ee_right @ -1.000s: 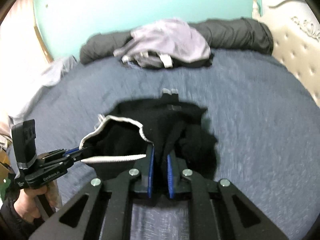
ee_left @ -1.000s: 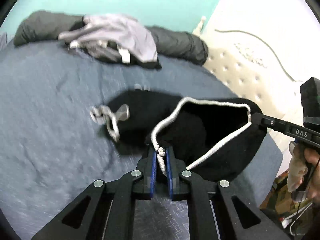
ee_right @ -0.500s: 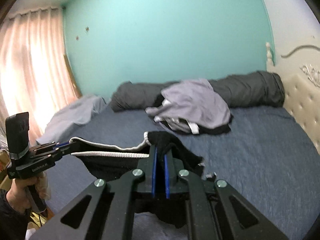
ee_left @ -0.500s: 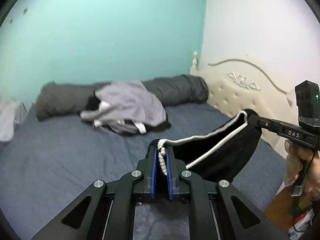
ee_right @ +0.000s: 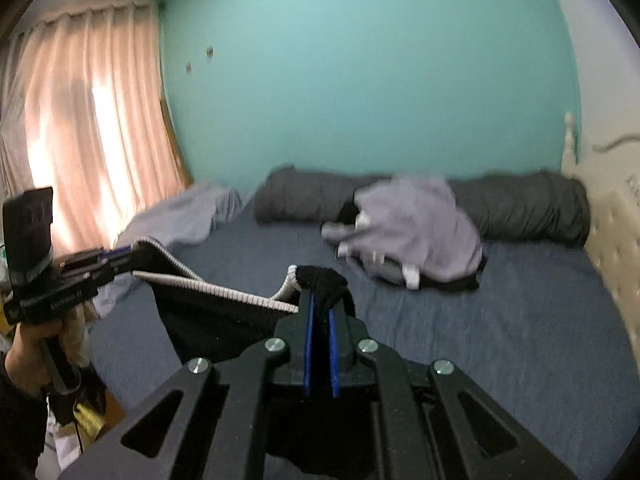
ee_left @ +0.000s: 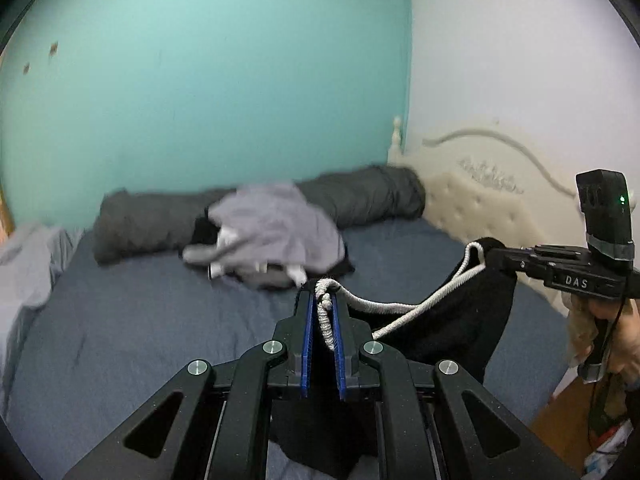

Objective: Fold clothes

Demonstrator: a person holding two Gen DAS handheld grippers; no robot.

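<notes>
A black garment (ee_left: 452, 320) with a white ribbed edge hangs in the air over the blue bed, stretched between both grippers. My left gripper (ee_left: 325, 300) is shut on one end of the white edge. My right gripper (ee_right: 319, 296) is shut on the other end, where black cloth bunches over its tip. In the left wrist view the right gripper (ee_left: 496, 258) holds the garment at the right. In the right wrist view the left gripper (ee_right: 120, 258) holds the garment (ee_right: 216, 320) at the left. The garment's lower part drops out of sight behind the gripper bodies.
A heap of grey and black clothes (ee_left: 276, 232) lies at the far side of the bed (ee_left: 140, 320), against a rolled dark grey duvet (ee_left: 360, 196). A cream padded headboard (ee_left: 480, 208) is at the right, a light grey cloth (ee_right: 180, 220) and curtains (ee_right: 92, 140) at the left.
Both grippers have lifted the black garment off the bed and tilted up toward the wall. The garment now hangs free between them, with its white edge drawn out.
</notes>
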